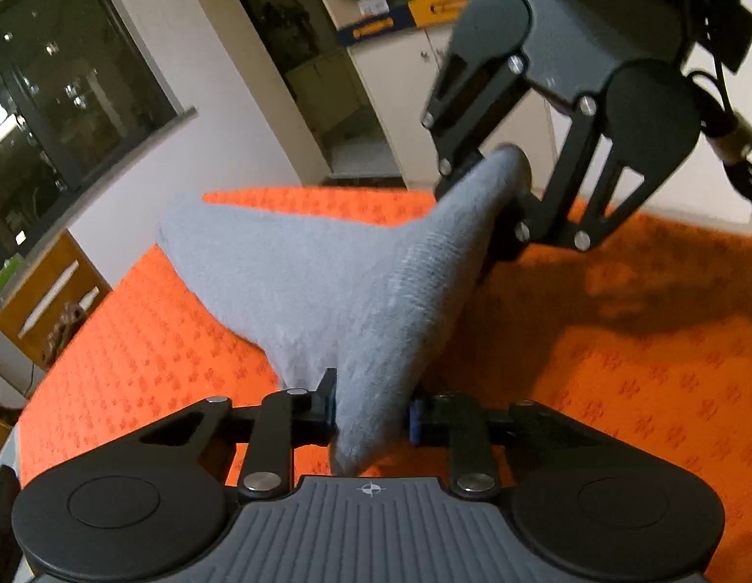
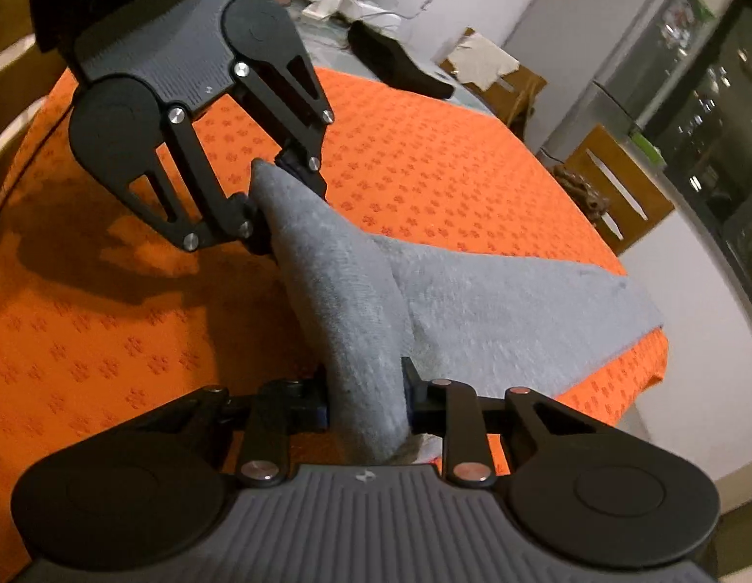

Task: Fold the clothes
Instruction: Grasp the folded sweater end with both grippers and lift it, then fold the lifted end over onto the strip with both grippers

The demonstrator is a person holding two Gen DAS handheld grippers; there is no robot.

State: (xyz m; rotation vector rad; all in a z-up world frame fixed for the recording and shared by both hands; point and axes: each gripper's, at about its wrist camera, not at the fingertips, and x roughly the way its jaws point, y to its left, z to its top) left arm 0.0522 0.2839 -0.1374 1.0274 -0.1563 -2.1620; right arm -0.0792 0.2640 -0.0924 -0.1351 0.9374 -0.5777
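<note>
A grey knitted garment lies on a table spread with an orange patterned cloth, and one edge of it is lifted into a taut ridge between both grippers. My left gripper is shut on the near end of that ridge. The right gripper clamps the far end, raised above the table. In the right wrist view my right gripper pinches the garment, and the left gripper holds the opposite end. The rest of the garment lies flat towards the table's edge.
A dark window, a wooden chair and shelving stand beyond the table. A black item lies at the table's far side. Another wooden chair and a fridge stand nearby. The orange cloth ends at the right.
</note>
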